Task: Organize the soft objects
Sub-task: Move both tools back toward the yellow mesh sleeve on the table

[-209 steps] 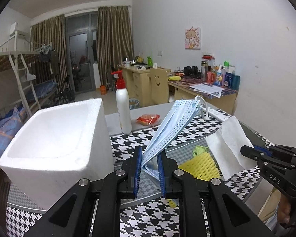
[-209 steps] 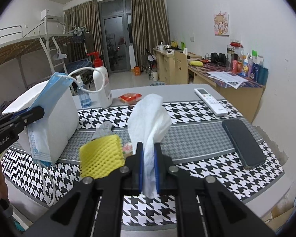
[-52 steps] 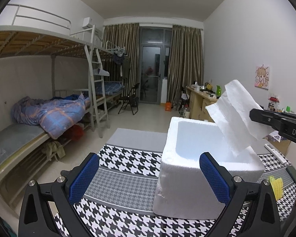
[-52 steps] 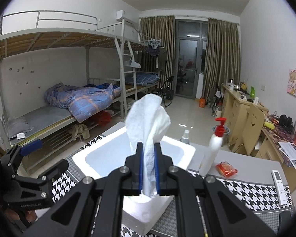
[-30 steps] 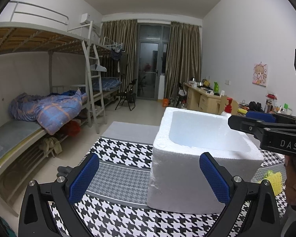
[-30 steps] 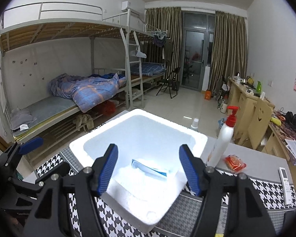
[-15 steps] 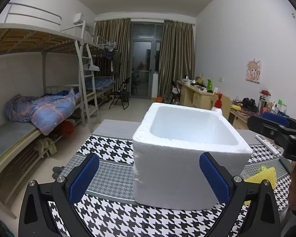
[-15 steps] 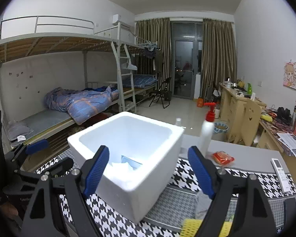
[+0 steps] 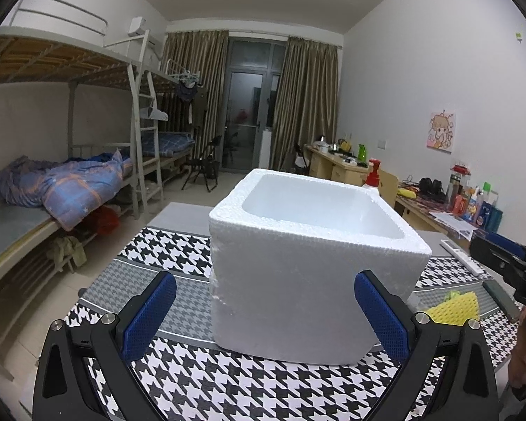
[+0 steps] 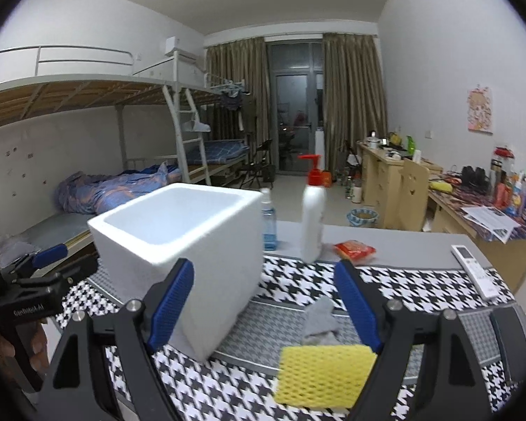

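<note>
Left gripper [image 9: 264,312]: jaws spread wide, empty, facing foam box [image 9: 312,263].
Right gripper [image 10: 263,301]: jaws released, empty, above yellow sponge [image 10: 324,375]; likely next pick.
Tabletop [image 10: 420,280]: sponge beside box, short carry.

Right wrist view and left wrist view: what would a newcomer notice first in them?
The big white foam box on the houndstooth table dominates both views. Next comes the yellow foam net lying just ahead of the open right gripper, with a small grey cloth behind it. The left gripper is open too, facing the box's near wall.
</note>
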`<move>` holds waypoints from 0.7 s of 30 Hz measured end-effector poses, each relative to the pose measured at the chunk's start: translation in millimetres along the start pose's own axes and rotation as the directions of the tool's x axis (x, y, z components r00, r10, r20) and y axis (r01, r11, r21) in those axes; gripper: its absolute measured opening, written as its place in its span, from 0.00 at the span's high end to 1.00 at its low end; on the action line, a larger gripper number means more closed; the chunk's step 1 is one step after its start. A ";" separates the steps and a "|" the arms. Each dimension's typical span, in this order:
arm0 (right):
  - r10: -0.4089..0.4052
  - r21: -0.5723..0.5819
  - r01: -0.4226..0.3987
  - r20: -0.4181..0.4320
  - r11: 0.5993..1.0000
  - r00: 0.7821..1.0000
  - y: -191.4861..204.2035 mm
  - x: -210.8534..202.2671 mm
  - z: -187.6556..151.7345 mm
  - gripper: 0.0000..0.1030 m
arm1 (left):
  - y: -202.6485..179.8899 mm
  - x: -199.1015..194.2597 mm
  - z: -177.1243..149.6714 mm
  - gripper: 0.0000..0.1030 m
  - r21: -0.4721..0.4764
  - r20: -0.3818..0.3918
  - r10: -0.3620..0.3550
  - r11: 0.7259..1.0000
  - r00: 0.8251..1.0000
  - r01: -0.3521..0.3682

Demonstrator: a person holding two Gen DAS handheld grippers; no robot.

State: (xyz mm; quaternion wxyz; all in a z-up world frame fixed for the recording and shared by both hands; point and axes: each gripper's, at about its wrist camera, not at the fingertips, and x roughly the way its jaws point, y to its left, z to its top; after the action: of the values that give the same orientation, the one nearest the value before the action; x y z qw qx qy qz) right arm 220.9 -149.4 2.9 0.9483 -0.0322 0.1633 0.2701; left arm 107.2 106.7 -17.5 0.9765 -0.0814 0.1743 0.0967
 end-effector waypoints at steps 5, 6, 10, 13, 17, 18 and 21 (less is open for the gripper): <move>-0.038 0.059 0.038 -0.010 0.998 0.999 -23.5 -3.5 -10.8 0.17 | -10.2 -2.6 -1.5 0.01 0.018 0.021 -0.021 1.000 1.000 0.020; -0.045 0.066 0.046 -0.012 0.997 0.999 -27.1 -4.0 -12.7 0.17 | -12.3 -3.6 -1.3 0.01 0.023 0.027 -0.030 0.999 0.999 0.030; -0.081 0.098 0.083 -0.026 0.992 0.996 -41.7 -5.5 -22.1 0.17 | -20.3 -1.8 -2.7 0.01 0.042 0.021 -0.054 0.998 0.998 0.053; -0.098 0.109 0.101 -0.033 0.989 0.995 -50.2 -11.0 -28.7 0.17 | -24.9 1.4 -4.6 0.01 0.056 -0.003 -0.085 0.995 0.996 0.085; -0.130 0.112 0.134 -0.044 0.985 0.991 -57.3 -16.2 -35.6 0.17 | -43.1 4.0 -7.8 0.01 0.101 -0.020 -0.131 0.986 0.991 0.133; -0.136 0.112 0.141 -0.046 0.984 0.990 -58.6 -17.2 -36.2 0.17 | -47.1 4.1 -8.3 0.01 0.109 -0.022 -0.142 0.984 0.990 0.143; -0.151 0.127 0.156 -0.048 0.979 0.987 -65.5 -23.6 -40.8 0.17 | -60.0 4.1 -9.8 0.01 0.138 -0.037 -0.176 0.974 0.984 0.180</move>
State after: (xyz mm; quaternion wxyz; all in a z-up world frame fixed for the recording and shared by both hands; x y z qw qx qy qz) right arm 224.3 -223.1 -29.7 0.9631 0.0122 0.1959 0.1841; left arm 120.8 47.4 -20.5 0.9824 -0.0288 0.1847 -0.0046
